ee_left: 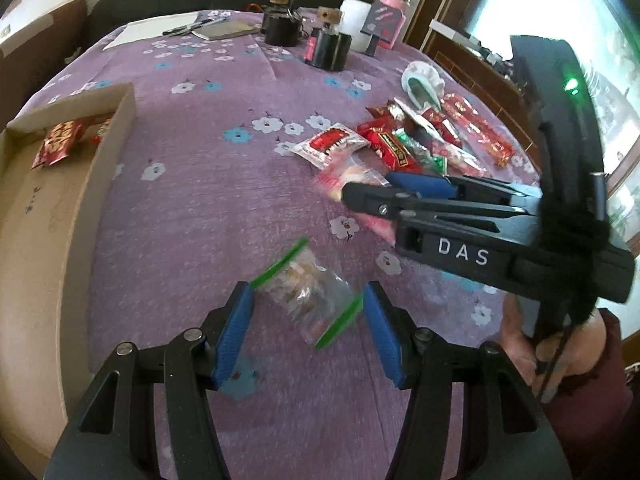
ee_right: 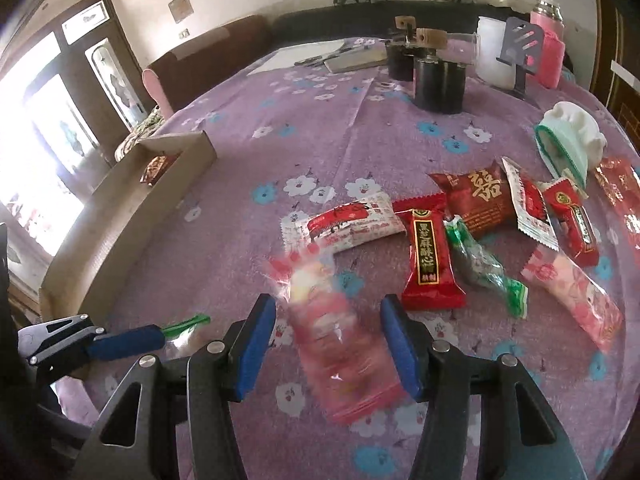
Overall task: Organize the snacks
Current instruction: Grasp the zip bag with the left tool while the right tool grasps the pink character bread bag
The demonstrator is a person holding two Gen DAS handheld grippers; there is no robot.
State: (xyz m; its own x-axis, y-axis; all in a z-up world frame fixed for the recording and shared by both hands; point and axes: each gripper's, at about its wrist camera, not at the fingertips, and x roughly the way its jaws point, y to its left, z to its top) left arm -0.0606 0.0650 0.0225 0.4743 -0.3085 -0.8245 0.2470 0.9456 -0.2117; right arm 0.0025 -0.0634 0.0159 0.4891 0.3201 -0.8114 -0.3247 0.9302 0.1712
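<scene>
Cardboard box [ee_left: 116,128] sits far left on the purple flowered counter [ee_left: 208,200], one red snack pack [ee_left: 60,142] already lying in its far corner.

Left tongs [ee_left: 308,316] stand open over a clear packet with green seal strips [ee_left: 304,288]. The blue pads [ee_left: 236,332] flank it without pressing, so nothing is held yet. That packet looks light, crinkly and slick, with loose pale pieces inside that could crush. Best hold is likely across the filled middle with a modest squeeze; the flat green ends would probably slide out.

Right tongs [ee_right: 328,340] are also apart, straddling a blurred pink-red wrapper [ee_right: 340,340]. Pads [ee_right: 256,344] sit either side of it, and contact cannot be confirmed through the blur, so it reads as not gripped. The wrapper looks soft, thin and pillow-shaped, probably very light. Pinching across the narrow width near mid-length should hold; the sealed end would probably flop.

Further right lies the loose pile: white-and-red pack [ee_right: 344,224], red bar with dark label [ee_right: 430,260], green twisted candy [ee_right: 484,268], dark red pouch [ee_right: 478,196] and pink floral pack [ee_right: 572,300]. All look like light foil or film, slippery and easily dented, some overlapping. Each needs a sideways pinch on its body. Box is well apart from the pile, so each pick means a carry across to the left.
</scene>
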